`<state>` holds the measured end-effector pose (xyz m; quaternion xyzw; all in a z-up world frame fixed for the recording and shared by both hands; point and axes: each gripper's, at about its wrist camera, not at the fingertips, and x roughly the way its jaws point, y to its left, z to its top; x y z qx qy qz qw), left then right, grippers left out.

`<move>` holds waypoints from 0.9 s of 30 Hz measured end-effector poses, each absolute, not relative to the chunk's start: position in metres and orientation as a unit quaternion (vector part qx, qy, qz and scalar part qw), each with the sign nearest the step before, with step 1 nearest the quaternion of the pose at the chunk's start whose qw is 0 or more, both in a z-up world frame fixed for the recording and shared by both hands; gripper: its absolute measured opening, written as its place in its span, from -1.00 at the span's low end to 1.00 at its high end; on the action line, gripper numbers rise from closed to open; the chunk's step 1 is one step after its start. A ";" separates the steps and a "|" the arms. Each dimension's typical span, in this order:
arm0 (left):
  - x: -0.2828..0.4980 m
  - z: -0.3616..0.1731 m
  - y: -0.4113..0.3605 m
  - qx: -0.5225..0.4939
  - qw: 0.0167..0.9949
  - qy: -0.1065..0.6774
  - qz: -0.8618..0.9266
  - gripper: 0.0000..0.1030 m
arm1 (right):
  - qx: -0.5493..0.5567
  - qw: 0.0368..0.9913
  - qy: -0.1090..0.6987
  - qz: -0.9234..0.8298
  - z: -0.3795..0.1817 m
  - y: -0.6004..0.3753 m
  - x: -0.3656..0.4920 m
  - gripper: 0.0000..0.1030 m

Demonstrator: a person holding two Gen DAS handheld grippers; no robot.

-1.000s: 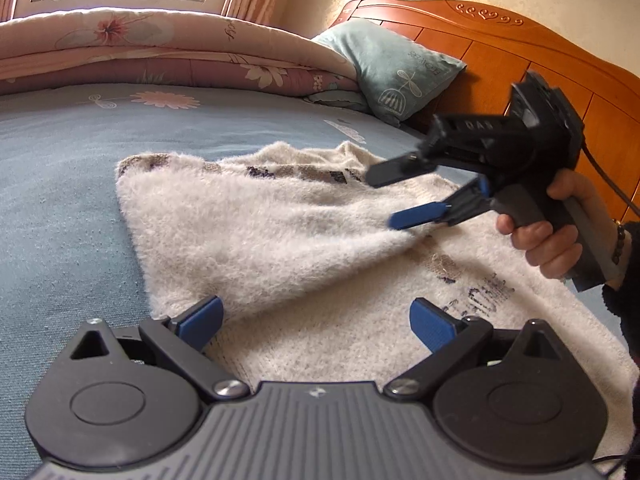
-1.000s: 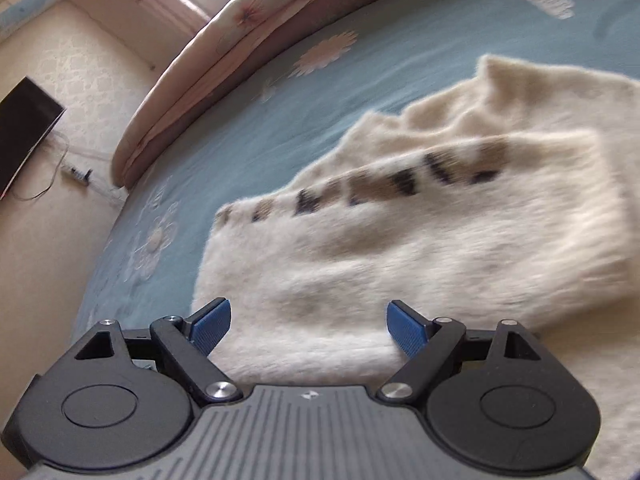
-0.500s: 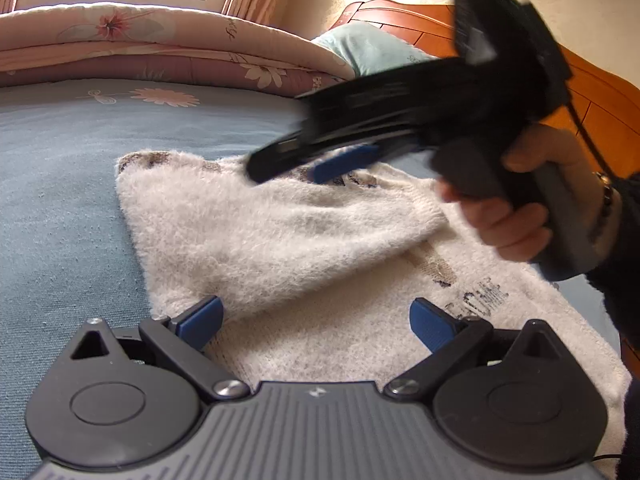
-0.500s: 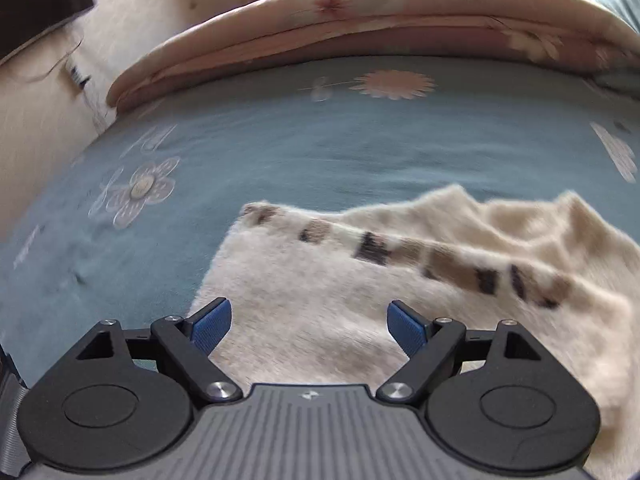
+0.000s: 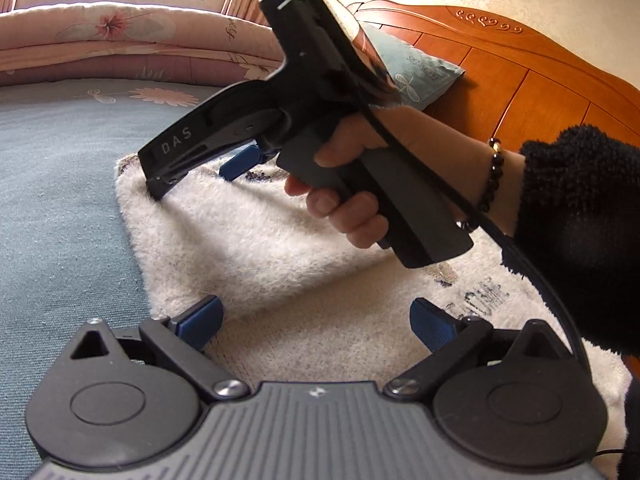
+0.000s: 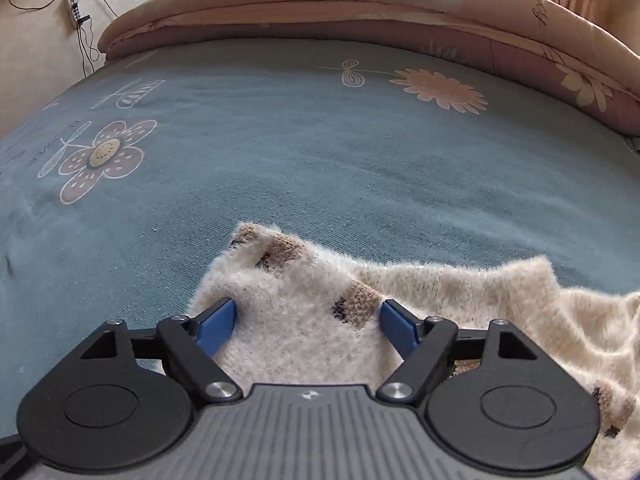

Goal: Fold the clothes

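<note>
A fluffy cream sweater [image 5: 260, 248] with brown and dark patches lies partly folded on the blue bedsheet [image 5: 60, 208]. My left gripper [image 5: 316, 314] stands open over the sweater's near edge, its blue pads apart and holding nothing. A person's hand [image 5: 340, 200] holds my right gripper [image 5: 192, 178] tipped down at the sweater's far left corner. In the right wrist view the right gripper [image 6: 308, 318] straddles that patterned corner [image 6: 276, 264]. Its jaws are closing with the fabric between the pads, which do not pinch it.
A rolled floral quilt [image 5: 120, 40] lies along the far side of the bed. A blue-green pillow [image 5: 416, 76] leans on the wooden headboard [image 5: 540, 80] at the right. A dark fuzzy sleeve [image 5: 580, 232] crosses the right side. Cables [image 6: 76, 12] hang on the wall.
The right gripper has swept left across the sweater from near the headboard side to its far left corner, rolling level as it went. The left gripper has stayed put.
</note>
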<state>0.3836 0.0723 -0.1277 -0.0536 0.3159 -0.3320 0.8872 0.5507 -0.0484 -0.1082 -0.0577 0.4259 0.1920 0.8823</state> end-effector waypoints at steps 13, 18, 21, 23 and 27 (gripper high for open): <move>0.384 -0.127 0.072 -0.051 0.887 0.317 -0.332 0.93 | 0.083 0.807 0.495 0.312 -0.097 -0.065 0.533 0.67; 0.384 -0.128 0.071 -0.050 0.887 0.316 -0.333 0.93 | 0.089 0.818 0.483 0.300 -0.106 -0.059 0.556 0.71; 0.385 -0.128 0.070 -0.050 0.887 0.316 -0.333 0.93 | 0.087 0.819 0.480 0.302 -0.107 -0.055 0.565 0.76; 0.385 -0.128 0.070 -0.049 0.887 0.316 -0.333 0.93 | 0.079 0.817 0.480 0.310 -0.107 -0.052 0.567 0.93; 0.386 -0.127 0.071 -0.053 0.886 0.317 -0.334 0.94 | 0.015 0.827 0.465 0.316 -0.108 -0.036 0.556 1.00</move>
